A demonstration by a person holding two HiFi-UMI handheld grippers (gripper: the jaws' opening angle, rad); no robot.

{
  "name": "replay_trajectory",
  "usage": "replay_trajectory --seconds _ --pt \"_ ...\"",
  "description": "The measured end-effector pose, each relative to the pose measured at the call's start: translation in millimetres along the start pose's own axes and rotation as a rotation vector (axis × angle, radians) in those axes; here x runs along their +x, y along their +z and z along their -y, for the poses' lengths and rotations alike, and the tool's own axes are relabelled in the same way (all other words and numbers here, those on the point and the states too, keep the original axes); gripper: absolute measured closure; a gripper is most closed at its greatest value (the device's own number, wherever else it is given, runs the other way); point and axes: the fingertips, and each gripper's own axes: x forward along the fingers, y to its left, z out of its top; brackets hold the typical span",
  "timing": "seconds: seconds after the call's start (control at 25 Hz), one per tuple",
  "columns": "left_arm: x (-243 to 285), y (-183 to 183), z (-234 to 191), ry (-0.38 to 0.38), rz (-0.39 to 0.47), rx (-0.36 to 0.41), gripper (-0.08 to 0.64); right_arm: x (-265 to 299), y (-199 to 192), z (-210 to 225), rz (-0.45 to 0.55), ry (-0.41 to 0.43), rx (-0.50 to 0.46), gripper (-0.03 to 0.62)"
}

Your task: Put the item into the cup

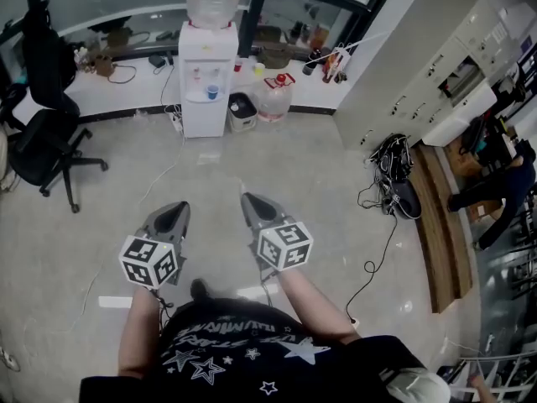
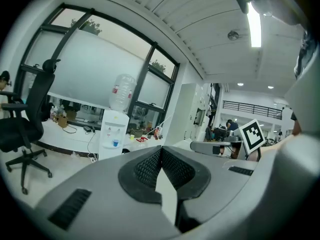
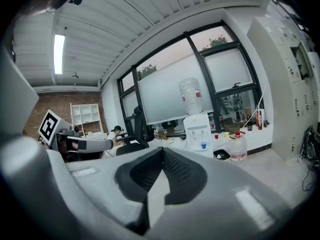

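Observation:
Both grippers hang in the air over a grey tiled floor, side by side and pointing forward. In the head view my left gripper (image 1: 178,209) and my right gripper (image 1: 249,200) are shut, with nothing held. The left gripper view shows its black ribbed pads (image 2: 150,165) pressed together; the right gripper view shows the same for its pads (image 3: 175,168). The only cup I see is a small blue one (image 1: 212,92) in the alcove of a white water dispenser (image 1: 204,78), far ahead of both grippers. No loose item shows near the jaws.
A black office chair (image 1: 46,137) stands at the left. A water jug (image 1: 273,97) and a small bin (image 1: 242,112) sit on the floor beside the dispenser. Cables (image 1: 394,187) lie at the right by white cabinets (image 1: 436,65). A counter runs under the windows.

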Motion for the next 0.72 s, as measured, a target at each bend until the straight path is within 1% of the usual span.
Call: replay_trajectory --seconds 0.28,0.48,0.72 --pt "12 8 -40 -0.023 -0.002 -0.008 0.552 41 -5 -1 -0.029 -0.022 -0.005 0.592" --pt "11 11 -69 -0.028 -0.006 -0.013 0.552 69 -7 -7 -0.037 -0.036 0.004 0.591" --pt "15 13 -95 -0.053 -0.030 -0.033 0.552 86 -13 -8 -0.059 -0.088 0.034 0.592"
